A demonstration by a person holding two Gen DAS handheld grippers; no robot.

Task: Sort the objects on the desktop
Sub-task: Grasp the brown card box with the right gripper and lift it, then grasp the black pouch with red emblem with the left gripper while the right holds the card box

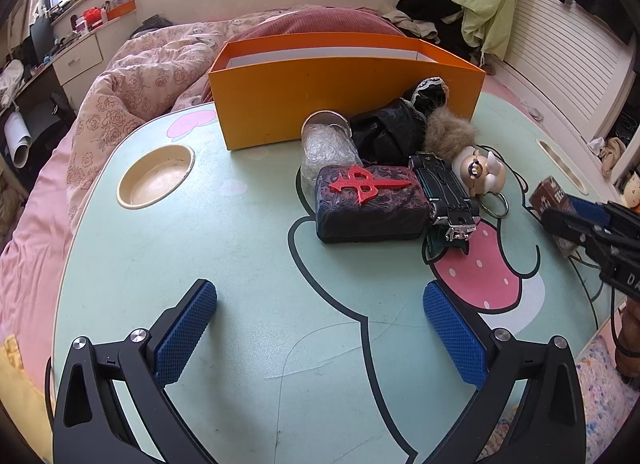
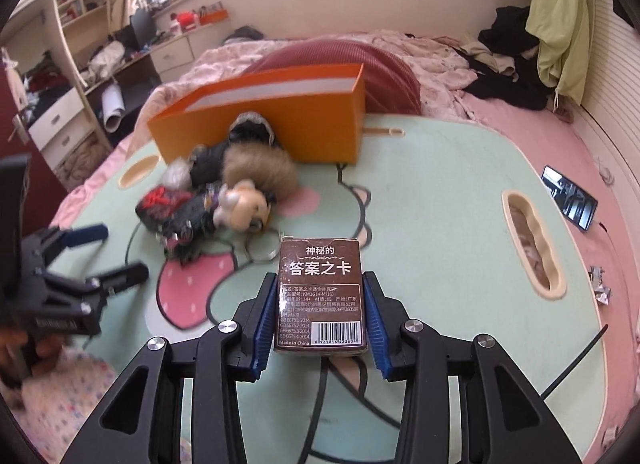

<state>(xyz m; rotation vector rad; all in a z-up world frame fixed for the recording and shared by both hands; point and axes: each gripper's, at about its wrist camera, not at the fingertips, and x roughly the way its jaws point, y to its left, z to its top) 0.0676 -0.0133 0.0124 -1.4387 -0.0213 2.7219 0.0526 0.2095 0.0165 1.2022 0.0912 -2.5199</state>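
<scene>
Lower centre, the right gripper clamps a brown card box; the left gripper stands open, empty, above the table.

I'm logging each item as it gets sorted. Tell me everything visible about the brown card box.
The card box is a small brown cardboard pack with white Chinese lettering, fine print, a barcode and "Made in China" on the face shown. It looks closed. The right tongs are shut on its two long sides with their blue pads, holding it over the green table, printed face up, right of the toy pile.
</scene>
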